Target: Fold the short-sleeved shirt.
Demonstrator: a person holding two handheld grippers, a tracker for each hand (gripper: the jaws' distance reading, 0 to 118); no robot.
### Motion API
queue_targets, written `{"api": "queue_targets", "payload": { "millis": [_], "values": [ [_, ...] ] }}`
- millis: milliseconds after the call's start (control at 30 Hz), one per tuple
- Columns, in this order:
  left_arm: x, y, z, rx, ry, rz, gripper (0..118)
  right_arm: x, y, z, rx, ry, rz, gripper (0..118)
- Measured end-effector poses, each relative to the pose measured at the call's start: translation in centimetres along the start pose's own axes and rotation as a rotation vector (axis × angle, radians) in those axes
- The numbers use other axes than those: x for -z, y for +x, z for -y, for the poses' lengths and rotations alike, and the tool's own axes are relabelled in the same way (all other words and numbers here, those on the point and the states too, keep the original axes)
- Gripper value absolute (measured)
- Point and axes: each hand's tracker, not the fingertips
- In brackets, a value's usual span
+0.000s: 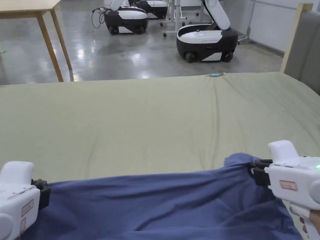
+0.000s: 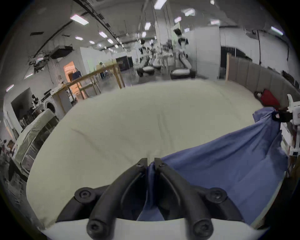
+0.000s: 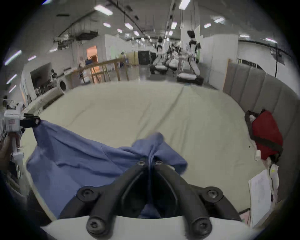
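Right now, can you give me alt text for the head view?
Both grippers, the left gripper and the right gripper, are shut on the far edge of a blue shirt, stretching it between them over a pale green bed sheet. Beyond the bed stand white wheeled robots and a wooden table.

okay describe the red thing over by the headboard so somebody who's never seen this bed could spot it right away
Start at the wide bed sheet, pale green, and follow it to the grey padded headboard along its right side. At the foot of those panels lies a red bag crossed by a dark strap. It is the one red item; the shirt held between the tools is blue.
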Motion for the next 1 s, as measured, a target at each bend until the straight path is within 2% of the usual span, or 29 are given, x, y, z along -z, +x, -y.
{"api": "queue_targets", "payload": {
  "millis": [167,300,333,400,500,533,567,600,633,667,700,733,867,933,967,1000],
  "values": [
    [-9.1,-0.2,3.5,0.007,0.067,0.015,7,-9.0,-1.8,3.6,-0.049,0.067,-0.011,4],
    [-12.0,-0.4,9.2,-0.009,-0.001,0.036,7,-11.4,-3.1,8.7,-0.141,-0.073,0.028,4],
    [-11.9,-0.5,10.7,0.004,-0.080,0.029,7,-11.2,-3.4,9.9,-0.153,-0.111,0.034,4],
    [-11.6,-0.6,13.0,0.010,-0.123,0.002,7,-10.9,-3.3,11.7,-0.099,-0.191,-0.004,4],
    [-11.4,-0.4,14.5,-0.023,-0.125,-0.002,7,-10.7,-3.3,12.4,-0.031,-0.213,-0.007,4],
    [-11.4,-0.1,14.5,-0.018,-0.131,-0.013,11,-11.0,-3.4,12.1,-0.028,-0.210,-0.010,4],
    [-11.7,0.3,14.2,-0.011,-0.125,-0.034,35,-11.5,-3.4,11.7,-0.025,-0.207,-0.018,6],
    [-12.3,0.5,13.7,-0.003,-0.104,-0.048,71,-12.1,-3.4,11.1,-0.024,-0.201,-0.020,14],
    [-13.1,0.8,12.9,-0.001,-0.065,-0.051,104,-13.2,-3.9,10.4,-0.019,-0.161,-0.014,35],
    [-13.8,1.2,12.2,-0.003,-0.023,-0.045,118,-14.1,-4.3,9.8,-0.020,-0.120,0.002,81],
    [-14.8,1.9,11.1,-0.004,0.041,-0.032,118,-15.1,-5.0,9.0,-0.025,-0.078,-0.006,110],
    [-15.4,2.7,10.0,-0.002,0.096,-0.018,118,-16.2,-6.0,8.1,-0.021,-0.024,-0.025,118],
    [-16.9,5.6,7.2,-0.034,0.264,0.019,118,-18.6,-10.3,6.0,0.034,0.237,-0.030,118],
    [-16.8,6.4,7.7,-0.038,0.376,-0.022,113,-18.6,-12.5,6.2,0.035,0.380,0.039,118],
    [-17.0,6.9,7.9,-0.030,0.397,-0.057,98,-18.4,-13.4,6.5,0.032,0.426,0.092,114],
    [-17.1,7.3,8.0,-0.005,0.401,-0.061,75,-18.0,-14.0,6.9,0.015,0.449,0.105,97]
  ]
}}
